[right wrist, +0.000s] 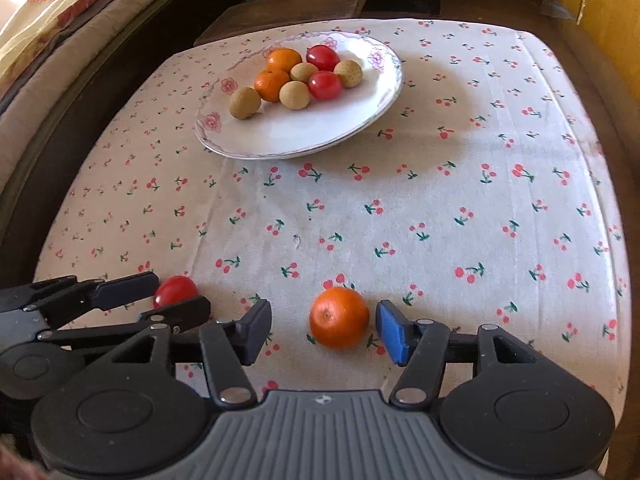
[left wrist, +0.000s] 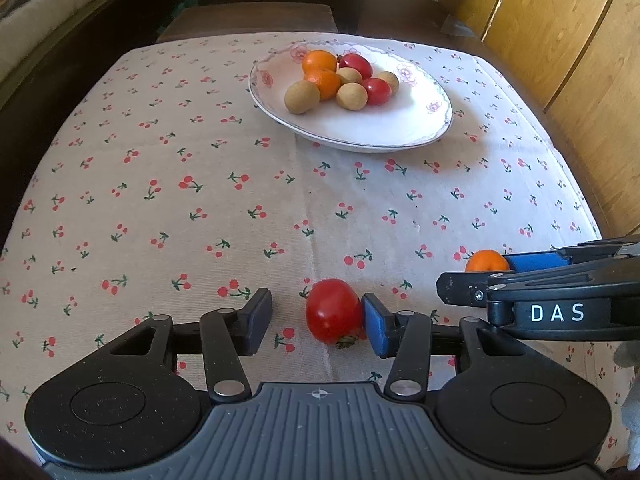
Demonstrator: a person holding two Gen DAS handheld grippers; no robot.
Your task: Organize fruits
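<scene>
straddling a tomato (left wrist: 334, 311) with my left gripper (left wrist: 316, 322) and an orange (right wrist: 339, 317) with my right gripper (right wrist: 324, 330), fingers apart on both; next i close and carry them to the plate (right wrist: 360, 116).

Three tomatoes (left wrist: 334, 311) – three oranges (right wrist: 339, 317) – four longans (right wrist: 245, 103)

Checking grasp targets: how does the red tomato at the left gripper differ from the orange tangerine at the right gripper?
The glossy red tomato is oval and lies on its side, dried stem end toward the camera; the matte orange tangerine is rounder. The tomato touches one blue pad of the left gripper; the tangerine sits clear of both pads of the right gripper. Both rest on the cherry-print tablecloth between open jaws, outside the white plate.
</scene>
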